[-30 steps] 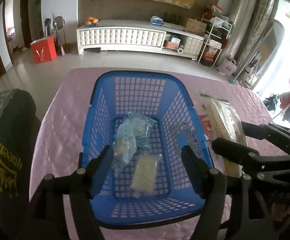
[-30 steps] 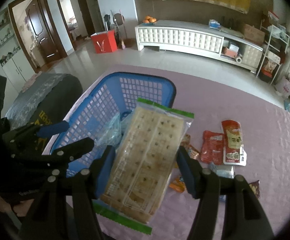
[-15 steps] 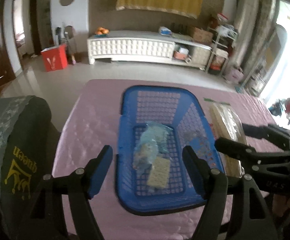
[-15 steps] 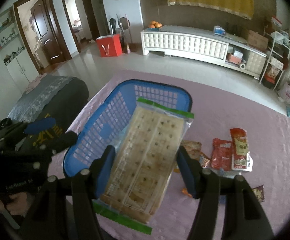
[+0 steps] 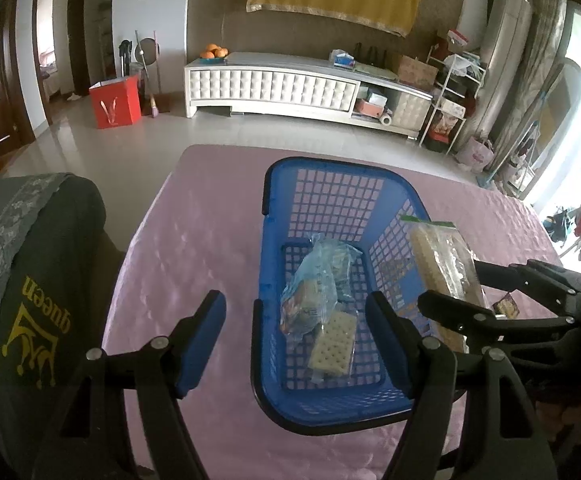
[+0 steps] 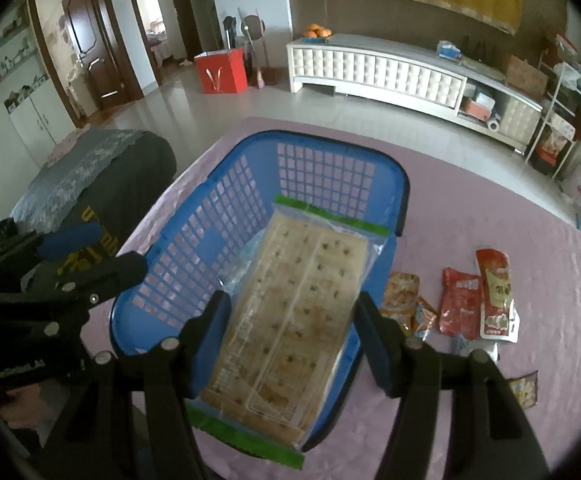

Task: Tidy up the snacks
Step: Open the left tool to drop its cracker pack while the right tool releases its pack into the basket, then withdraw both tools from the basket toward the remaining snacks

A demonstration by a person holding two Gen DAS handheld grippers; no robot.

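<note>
Right wrist view: the pink-clothed table (image 6: 470, 208) carries the blue basket (image 6: 226, 216), which lies ahead of and under the right gripper (image 6: 290, 340). Its fingers clamp the long sides of the big cracker pack (image 6: 294, 308), held flat over the basket, likely for lowering in. Loose red snack packets (image 6: 478, 296) lie to the right of those fingers. The left gripper (image 5: 296, 340) stands open and empty, straddling the basket's near-left wall, with small bagged snacks (image 5: 322, 304) between and beyond its fingers.
</note>
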